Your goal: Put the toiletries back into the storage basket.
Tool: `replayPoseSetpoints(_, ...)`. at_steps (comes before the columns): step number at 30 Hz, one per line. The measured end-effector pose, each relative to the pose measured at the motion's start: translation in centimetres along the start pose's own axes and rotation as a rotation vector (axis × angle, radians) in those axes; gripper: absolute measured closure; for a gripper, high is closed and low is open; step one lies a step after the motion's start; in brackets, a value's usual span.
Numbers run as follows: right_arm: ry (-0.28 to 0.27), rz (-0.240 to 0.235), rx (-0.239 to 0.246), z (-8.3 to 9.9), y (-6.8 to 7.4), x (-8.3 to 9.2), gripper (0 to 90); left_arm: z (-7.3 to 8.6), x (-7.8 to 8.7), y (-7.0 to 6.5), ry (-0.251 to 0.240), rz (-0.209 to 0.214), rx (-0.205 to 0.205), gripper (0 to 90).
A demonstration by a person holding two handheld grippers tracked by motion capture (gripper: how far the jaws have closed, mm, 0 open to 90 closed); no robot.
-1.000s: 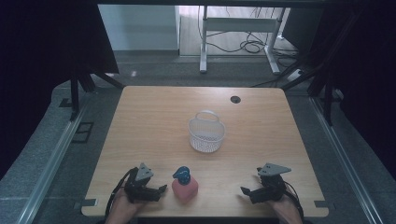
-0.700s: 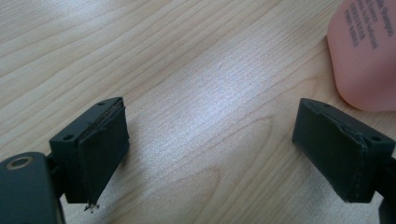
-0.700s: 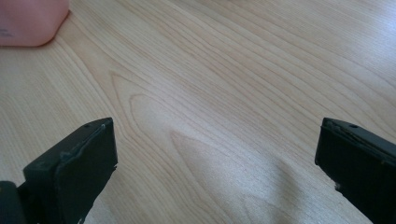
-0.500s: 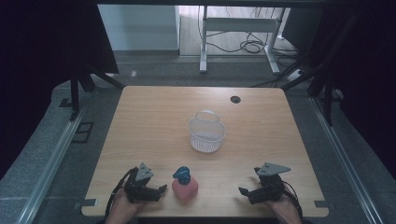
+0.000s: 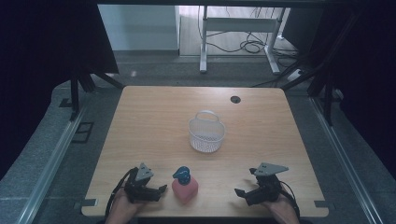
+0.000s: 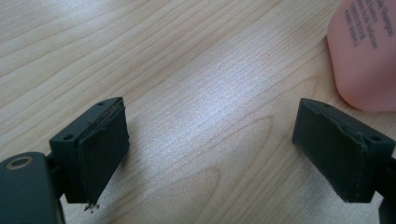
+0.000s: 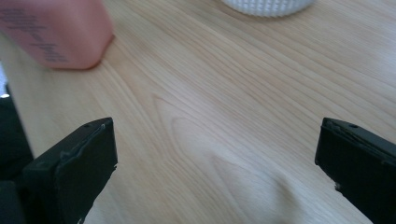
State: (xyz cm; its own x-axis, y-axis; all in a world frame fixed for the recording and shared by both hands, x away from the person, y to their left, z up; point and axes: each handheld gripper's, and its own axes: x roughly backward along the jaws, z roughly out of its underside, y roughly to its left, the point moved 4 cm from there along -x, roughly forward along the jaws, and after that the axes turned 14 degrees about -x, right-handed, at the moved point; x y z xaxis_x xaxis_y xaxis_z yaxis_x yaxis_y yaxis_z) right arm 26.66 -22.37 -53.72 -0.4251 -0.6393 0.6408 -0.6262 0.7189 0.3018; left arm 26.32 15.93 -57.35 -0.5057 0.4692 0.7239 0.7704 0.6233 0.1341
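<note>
— Wooden table [image 5: 154,121] under us, dark curtains at both sides, cables on the floor beyond. Starting at the left, how far along would we say we are?

— Hardly begun, we'd judge. Our left gripper [image 5: 161,189] sits low at the near edge with its jaws spread wide and nothing between them; in the left gripper view only bare wood lies between the pads [image 6: 100,151].

— And the bottle?

— The pink bottle [image 5: 185,188] with the blue cap [image 5: 181,172] stands upright just beside that gripper, to its right, apart from it. Its base [image 6: 364,51] comes in at the upper right of the left gripper view, outside the jaws. Nothing has been lifted.

— Further right?

— The white basket [image 5: 206,133] stands mid-table, well apart from the bottle, and looks empty from above. Our right gripper [image 5: 239,192] rests near the front edge, well right of the bottle, also wide and holding nothing. If the work is to put the bottle in the basket, the grasp, the carry and the release are all left.

— What can't we make out?

— The bottle's print is too blurred to read in either gripper view. The basket [image 7: 266,5] is cut off at the top of the right gripper view, only its lower rim in frame. Our hands are cropped by the bottom edge of the high view, and the mesh hides the basket floor somewhat.
</note>
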Motion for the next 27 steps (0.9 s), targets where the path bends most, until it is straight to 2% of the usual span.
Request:
replayPoseSetpoints(11,0.019,-0.020,0.020,-0.3,1.1,-0.3,0.0,0.0,0.0,0.0,0.000,0.000,0.001,10.4)
replayPoseSetpoints(27,0.016,-0.053,0.048,-1.6,2.9,-0.7,0.0,0.0,0.0,0.0,0.001,0.000,0.000,10.4)
